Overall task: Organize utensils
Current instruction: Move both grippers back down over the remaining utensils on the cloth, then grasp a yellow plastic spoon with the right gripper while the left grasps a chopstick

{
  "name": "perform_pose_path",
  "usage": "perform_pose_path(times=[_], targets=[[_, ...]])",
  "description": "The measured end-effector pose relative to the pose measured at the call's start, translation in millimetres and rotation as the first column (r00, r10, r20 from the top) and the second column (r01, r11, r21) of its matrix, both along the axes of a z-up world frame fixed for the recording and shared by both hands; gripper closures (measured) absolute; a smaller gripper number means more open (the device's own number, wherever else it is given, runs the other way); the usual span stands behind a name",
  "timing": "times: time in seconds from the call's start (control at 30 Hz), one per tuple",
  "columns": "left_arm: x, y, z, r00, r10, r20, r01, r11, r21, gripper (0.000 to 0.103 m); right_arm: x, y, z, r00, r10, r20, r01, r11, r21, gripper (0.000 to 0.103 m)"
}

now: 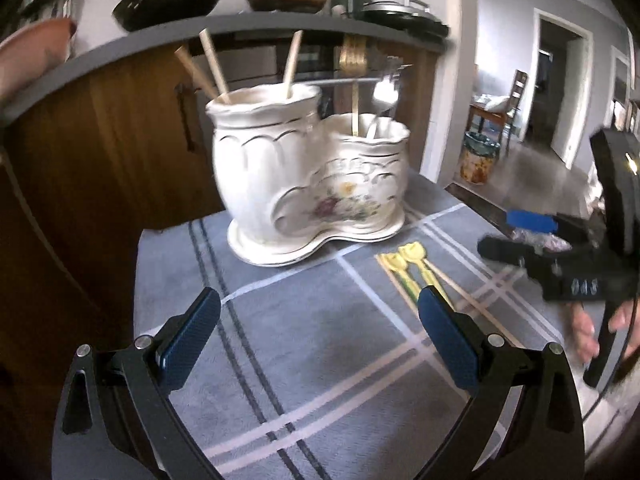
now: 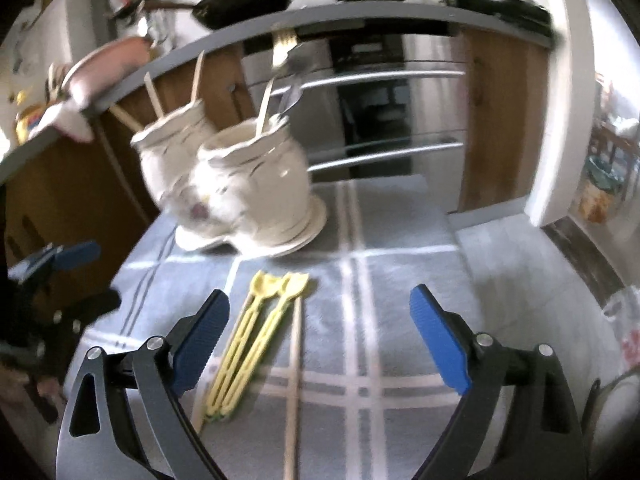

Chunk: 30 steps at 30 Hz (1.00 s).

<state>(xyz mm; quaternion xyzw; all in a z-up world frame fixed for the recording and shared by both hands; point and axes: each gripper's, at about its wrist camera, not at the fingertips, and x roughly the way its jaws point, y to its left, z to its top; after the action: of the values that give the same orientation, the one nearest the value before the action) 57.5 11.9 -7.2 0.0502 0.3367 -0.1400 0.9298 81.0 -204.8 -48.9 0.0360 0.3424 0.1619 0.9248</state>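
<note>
A white ceramic two-pot utensil holder stands on a grey plaid cloth. Wooden sticks rise from its taller pot; a gold fork and metal utensils stand in the lower pot. In front of it on the cloth lie two yellow plastic utensils and a wooden chopstick. My left gripper hangs open above the cloth, with nothing between its blue pads. My right gripper is open over the yellow utensils and chopstick, not touching them. It also appears in the left wrist view as the right gripper.
Behind the holder runs a grey counter edge with pans on top and wooden cabinet doors below. An oven front with metal bars is behind. To the right the floor drops away toward a doorway and a bin.
</note>
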Motion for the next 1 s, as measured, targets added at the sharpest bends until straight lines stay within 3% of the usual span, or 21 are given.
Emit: perform_pose_path(times=[0.27,0.53,0.67,1.0], targets=[[7,2,-6,1.000,0.003,-0.031,-0.003,1.000,-0.009,0.005,10,25,-20,0.994,0.042,-0.104,-0.046,0.998,-0.039,0.052],[7,-4,-8,0.999,-0.013,-0.039,0.013,1.000,0.002,0.005,14,39,-28,0.987,0.069,-0.142,-0.077,0.996,-0.053,0.075],[7,-5,-9,0.999,-0.013,-0.043,0.013,1.000,0.002,0.005,16,41,-31,0.986,0.066,-0.155,-0.077,0.995,-0.062,0.081],[7,-7,-10,0.999,-0.022,-0.042,0.022,1.000,0.002,0.005,30,49,-37,0.980,0.061,-0.191,-0.076,0.994,-0.076,0.082]])
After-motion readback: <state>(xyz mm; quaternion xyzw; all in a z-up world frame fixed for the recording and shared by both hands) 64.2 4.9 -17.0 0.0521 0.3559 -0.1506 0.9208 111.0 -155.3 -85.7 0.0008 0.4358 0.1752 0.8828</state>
